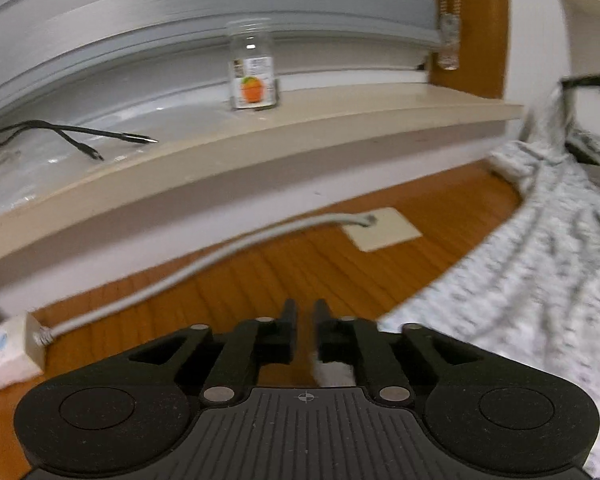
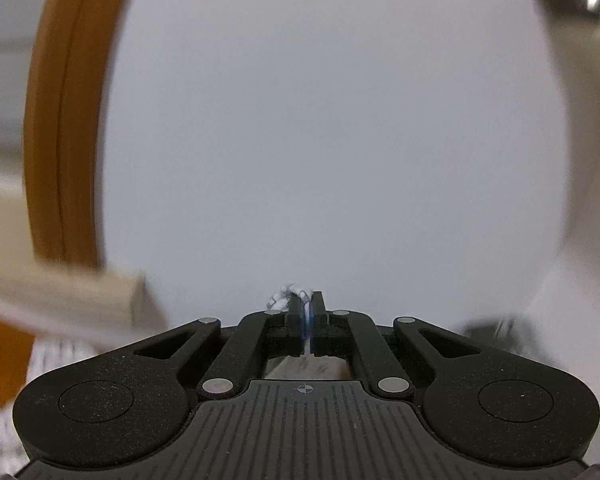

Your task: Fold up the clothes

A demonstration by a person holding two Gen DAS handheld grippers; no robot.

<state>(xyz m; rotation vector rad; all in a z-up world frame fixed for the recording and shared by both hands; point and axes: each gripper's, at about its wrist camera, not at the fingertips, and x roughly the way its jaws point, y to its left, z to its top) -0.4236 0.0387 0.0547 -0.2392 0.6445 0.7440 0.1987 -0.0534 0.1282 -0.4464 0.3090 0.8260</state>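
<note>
A white garment with grey speckles (image 1: 520, 280) lies over the right side of the wooden table (image 1: 260, 272) and rises at the far right edge toward a dark, blurred shape. My left gripper (image 1: 304, 308) hovers low over the table beside the garment's near edge. Its fingers stand a little apart with wood showing through the gap, and a scrap of white cloth (image 1: 334, 372) shows under the right finger. My right gripper (image 2: 306, 298) is shut on a pinch of the same garment (image 2: 288, 294). A tuft of it sticks out past the fingertips, in front of a white wall.
A beige window sill (image 1: 260, 148) runs behind the table, carrying a glass jar with an orange label (image 1: 254, 72) and black cables (image 1: 80, 138). A grey cable (image 1: 204, 264) joins a white socket block (image 1: 8, 348) to a wall plate (image 1: 382, 229). A wooden frame (image 2: 64, 120) stands left of the wall.
</note>
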